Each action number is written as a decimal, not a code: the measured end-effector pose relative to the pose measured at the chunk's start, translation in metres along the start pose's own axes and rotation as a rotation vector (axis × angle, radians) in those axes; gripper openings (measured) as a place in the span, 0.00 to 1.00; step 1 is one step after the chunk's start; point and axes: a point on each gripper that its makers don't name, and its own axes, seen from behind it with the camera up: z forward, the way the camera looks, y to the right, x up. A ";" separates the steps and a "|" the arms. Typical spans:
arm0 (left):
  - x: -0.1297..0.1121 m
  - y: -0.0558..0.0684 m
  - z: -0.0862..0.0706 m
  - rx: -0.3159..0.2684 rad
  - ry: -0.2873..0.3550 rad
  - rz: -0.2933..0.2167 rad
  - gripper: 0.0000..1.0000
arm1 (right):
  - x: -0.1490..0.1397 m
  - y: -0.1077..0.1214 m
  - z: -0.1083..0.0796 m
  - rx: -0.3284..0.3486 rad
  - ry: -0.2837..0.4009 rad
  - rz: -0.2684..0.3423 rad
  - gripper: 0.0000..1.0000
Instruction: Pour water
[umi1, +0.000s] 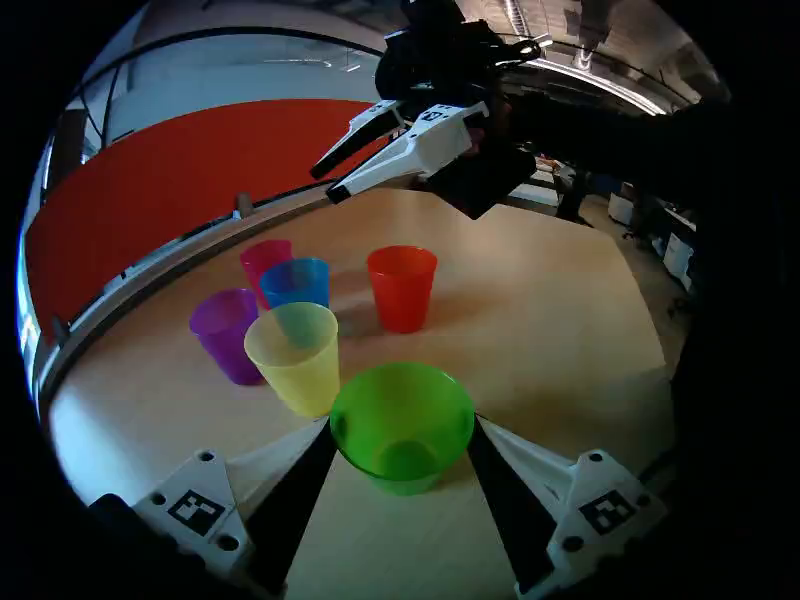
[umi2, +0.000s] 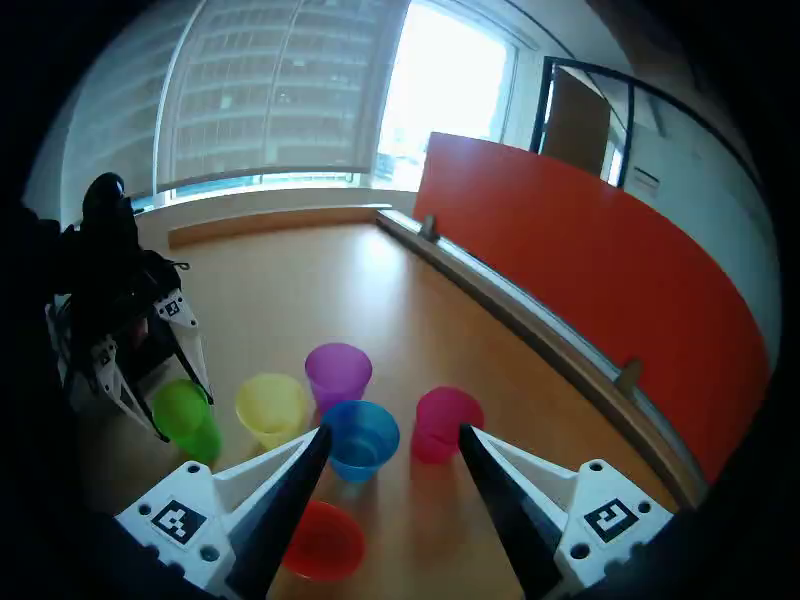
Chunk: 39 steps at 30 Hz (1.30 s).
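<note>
Green cup (umi1: 402, 440) is nearest, clamped between the left gripper (umi1: 402, 425) fingers, both pressing its sides. The cup is upright; lifted or resting on the table (umi1: 560, 300), cannot tell. Just ahead-left of that gripper is the yellow cup (umi1: 295, 360), close beside the green one. Past it the purple cup (umi1: 225, 330), blue cup (umi1: 296, 283) and pink cup (umi1: 264, 260) are bunched together. The red cup (umi1: 402, 288) stands straight ahead, apart from the bunch.

Right gripper (umi2: 393, 432) has its jaws wide apart, holding nothing, and hangs above the table across the cups from the left one. The blue cup is just ahead between its fingertips, pink ahead-right, red below its left finger. Water in any cup: cannot tell.

A red partition (umi1: 180, 180) runs along the table edge, with a window (umi2: 440, 90) beyond.
</note>
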 end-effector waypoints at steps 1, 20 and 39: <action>0.000 0.000 0.000 0.000 0.001 0.001 0.87 | -0.001 -0.001 0.001 0.003 -0.003 0.001 0.98; 0.005 -0.005 -0.012 0.033 0.017 0.011 0.87 | -0.020 -0.014 0.028 0.055 -0.053 0.011 0.98; 0.004 -0.004 -0.019 0.042 0.027 0.009 0.87 | -0.038 -0.021 0.049 0.098 -0.112 -0.001 0.98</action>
